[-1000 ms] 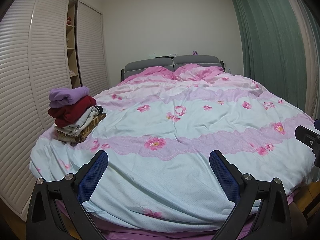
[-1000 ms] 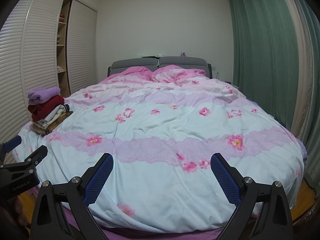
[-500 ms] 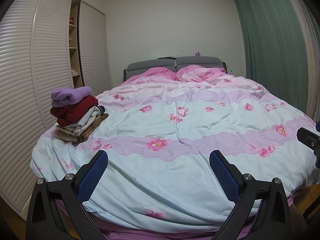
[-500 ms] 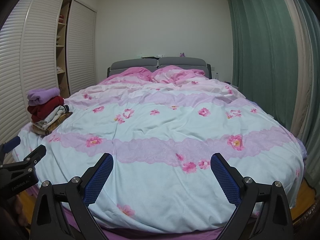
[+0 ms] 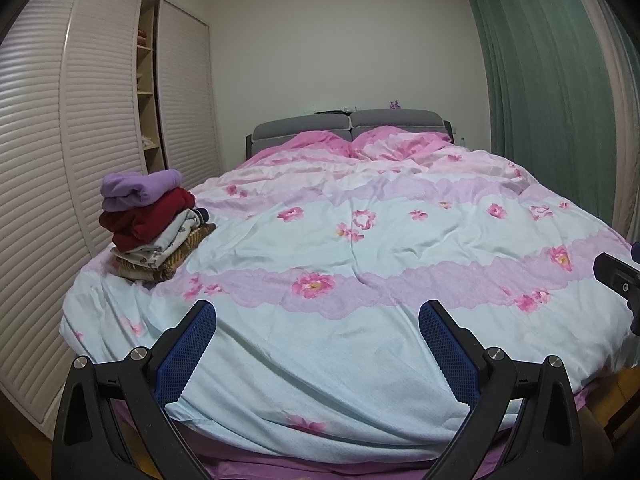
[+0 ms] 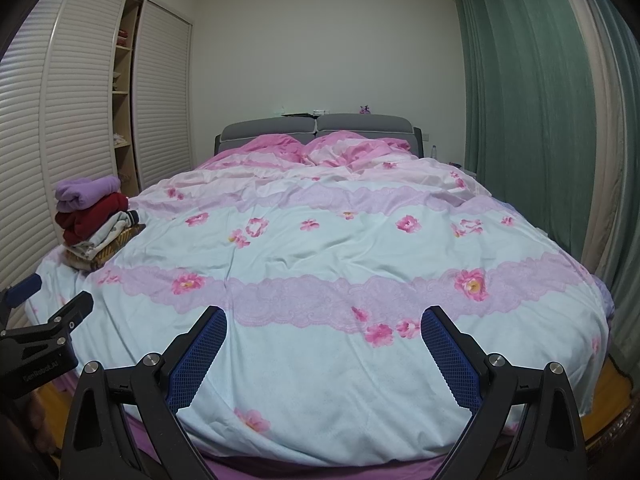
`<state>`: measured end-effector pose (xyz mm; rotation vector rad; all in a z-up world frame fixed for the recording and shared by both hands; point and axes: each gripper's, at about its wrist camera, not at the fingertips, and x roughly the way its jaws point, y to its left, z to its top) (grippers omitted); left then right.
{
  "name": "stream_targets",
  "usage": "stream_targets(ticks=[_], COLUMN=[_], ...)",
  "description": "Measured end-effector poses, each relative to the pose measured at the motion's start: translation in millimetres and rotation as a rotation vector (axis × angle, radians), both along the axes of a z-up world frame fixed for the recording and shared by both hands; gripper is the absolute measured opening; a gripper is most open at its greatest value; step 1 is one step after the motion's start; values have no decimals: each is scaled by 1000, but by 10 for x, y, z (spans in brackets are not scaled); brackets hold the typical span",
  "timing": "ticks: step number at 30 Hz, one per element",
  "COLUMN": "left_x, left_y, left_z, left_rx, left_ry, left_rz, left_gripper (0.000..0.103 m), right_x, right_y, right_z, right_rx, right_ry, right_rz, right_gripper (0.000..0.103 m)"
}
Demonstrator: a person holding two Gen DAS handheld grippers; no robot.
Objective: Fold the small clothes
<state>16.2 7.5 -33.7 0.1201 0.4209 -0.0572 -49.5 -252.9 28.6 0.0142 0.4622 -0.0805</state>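
Hovering wide open and empty at the near foot of a bed: left tongs [image 5: 318, 356], blue-padded fingers [image 5: 186, 354] spread far apart, nothing between them. Likewise spread and empty alongside: right tongs [image 6: 324, 354], blue pads [image 6: 452, 360] well apart above the near edge of the quilt [image 6: 320, 248]. Glimpsed at the right rim of the left view: the black tip of the right tongs [image 5: 616, 278]; at the left rim of the right view, the left tongs [image 6: 44, 320] with one blue pad showing.

Spread across the bed beyond: pale blue quilt [image 5: 360, 248] with pink flowers and lilac lace bands, rumpled pink at the far end against a grey headboard [image 5: 348, 126].

Stacked on the left edge of the quilt, well apart from both tongs: pile of folded clothes [image 5: 152, 224], lilac piece on top, dark red beneath, then a pale printed one and a brown patterned one at the bottom; same pile [image 6: 94, 224] far left in the right view.

Lining the left wall: white slatted wardrobe [image 5: 52, 168], doors parted on open shelves [image 5: 146, 88]. Hanging along the right: green curtains [image 5: 552, 92]. Showing under the quilt's near edge: purple sheet [image 6: 256, 470].
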Motion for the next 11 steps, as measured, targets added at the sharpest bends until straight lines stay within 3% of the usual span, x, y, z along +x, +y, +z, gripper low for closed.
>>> stream_targets(ticks=[6,11], left_x=[31,23], left_y=[13,-38], left_z=[-23,-37], left_rx=[-20,11], left_ry=[20,12], left_rz=[-1,-7], left_gripper=[103,103], right_x=[1,-12], right_y=[8,25], right_z=[6,6], right_rx=[1,-1], right_ry=[1,-1], right_rz=[0,-2], right_gripper=[99,99])
